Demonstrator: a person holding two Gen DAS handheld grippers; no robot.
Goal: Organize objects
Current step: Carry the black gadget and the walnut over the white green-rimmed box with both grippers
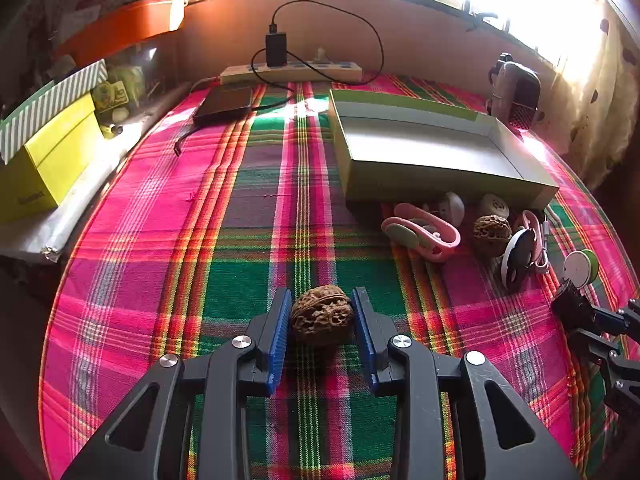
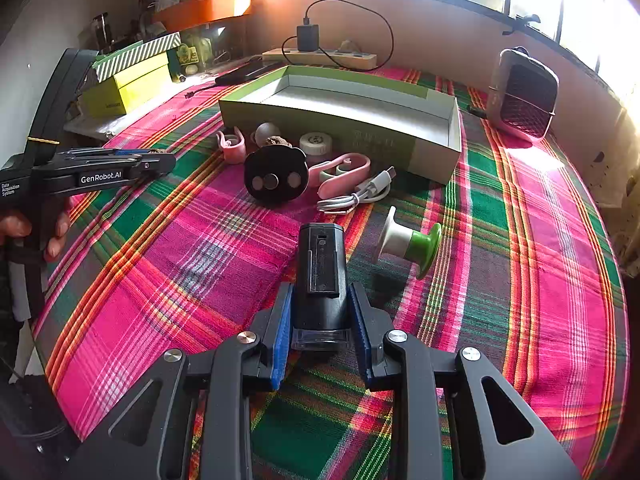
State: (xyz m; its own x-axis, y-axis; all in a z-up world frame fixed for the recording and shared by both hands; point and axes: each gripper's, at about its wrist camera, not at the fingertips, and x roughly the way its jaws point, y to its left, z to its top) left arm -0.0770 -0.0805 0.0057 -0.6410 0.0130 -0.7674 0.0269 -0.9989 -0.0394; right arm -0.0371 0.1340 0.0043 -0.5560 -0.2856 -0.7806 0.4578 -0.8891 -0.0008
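Left tongs (image 1: 322, 322) closed on walnut (image 1: 322, 315), seam running left-right. Right tongs (image 2: 320, 316) grip black cylinder (image 2: 320, 276), long axis pointing far toward box (image 2: 436, 152).

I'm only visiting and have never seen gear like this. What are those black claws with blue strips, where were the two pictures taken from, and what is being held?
These are no robot arms. A person holds a two-finger clamp in each hand, and each clamp carries a wide-angle camera looking along its fingers. One picture comes from the left gripper, whose blue pads have a walnut between them. The other comes from the right gripper, shut on a black device. At the left of that view a hand holds the other clamp.

On the plaid cloth stand an empty open box, pink clips, a white cable, a green-and-white spool and a second walnut.
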